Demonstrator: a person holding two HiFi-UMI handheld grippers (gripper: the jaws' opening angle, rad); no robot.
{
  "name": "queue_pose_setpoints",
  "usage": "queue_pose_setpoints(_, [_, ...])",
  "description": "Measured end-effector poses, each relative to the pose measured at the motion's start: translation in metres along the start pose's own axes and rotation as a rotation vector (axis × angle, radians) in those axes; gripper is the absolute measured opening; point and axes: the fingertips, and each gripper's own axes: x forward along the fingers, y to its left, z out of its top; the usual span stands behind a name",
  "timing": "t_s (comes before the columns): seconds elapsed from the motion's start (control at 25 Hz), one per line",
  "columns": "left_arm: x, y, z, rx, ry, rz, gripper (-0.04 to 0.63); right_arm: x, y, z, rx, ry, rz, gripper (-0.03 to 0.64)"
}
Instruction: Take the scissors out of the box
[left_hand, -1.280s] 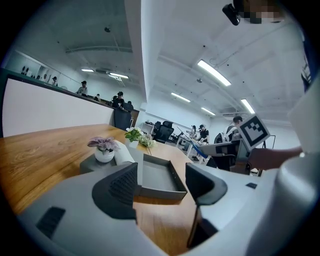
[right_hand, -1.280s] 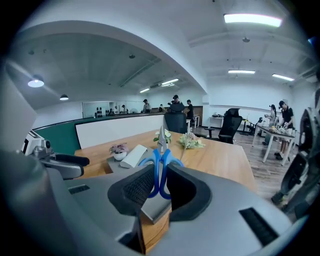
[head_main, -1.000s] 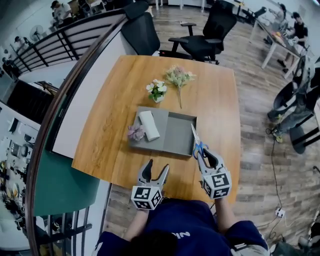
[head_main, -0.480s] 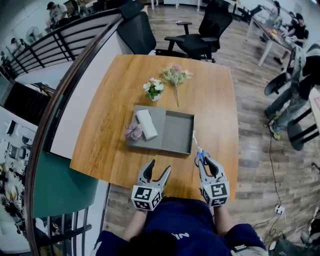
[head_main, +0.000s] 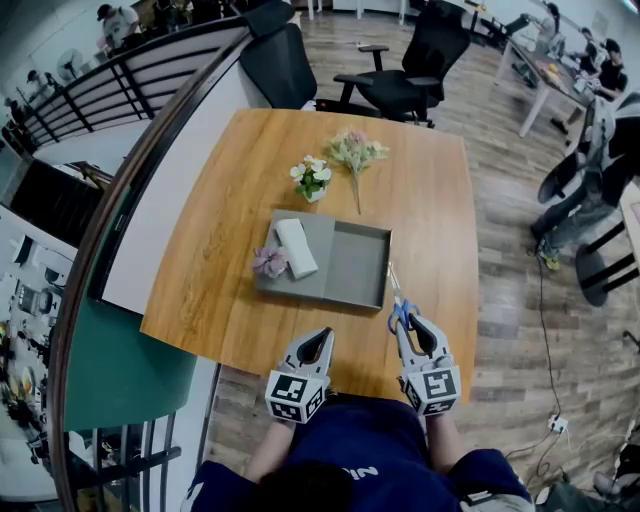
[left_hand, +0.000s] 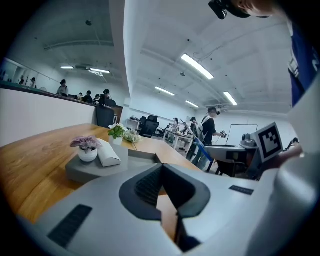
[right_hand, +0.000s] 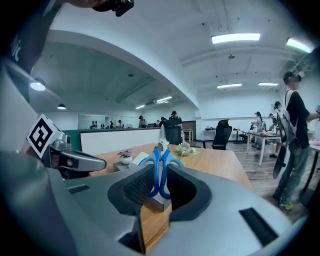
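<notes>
Scissors (head_main: 398, 306) clamped by blue handles in right gripper (head_main: 416, 323), seemingly just outside grey box (head_main: 358, 268), left gripper (head_main: 318, 340) closed, empty.

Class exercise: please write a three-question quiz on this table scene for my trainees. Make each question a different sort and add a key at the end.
1. True or false: the scissors lie flat on the floor of the grey box.
2. What is between the jaws of the left gripper? A) a pen B) nothing, they are shut together C) a cup
3. Fill in: the blue handles sit in the ____ gripper.

Key:
1. False. They are held up outside the box, near its right edge.
2. B.
3. Right. The right gripper is closed on the handles.
</notes>
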Motion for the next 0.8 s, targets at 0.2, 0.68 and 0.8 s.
queue_pose_setpoints(0.2, [0.0005, -0.0032, 0.0001, 0.011, 0.006, -0.016, 0.003, -0.0005, -0.0049, 0.0002, -0.029, 0.006, -0.023, 0.092])
queue_pose_setpoints(0.68, [-0.0015, 0.0016, -0.0024, 0.027, 0.016, 0.008, 0.003, 0.0010, -0.0086, -0.0042, -0.047, 0.014, -0.019, 0.091])
queue_pose_setpoints(0.8, [-0.0027, 0.0044, 0.0002, 0.032, 0.011, 0.020, 0.003, 0.0034, -0.0093, -0.0045, -0.052, 0.018, -0.019, 0.091])
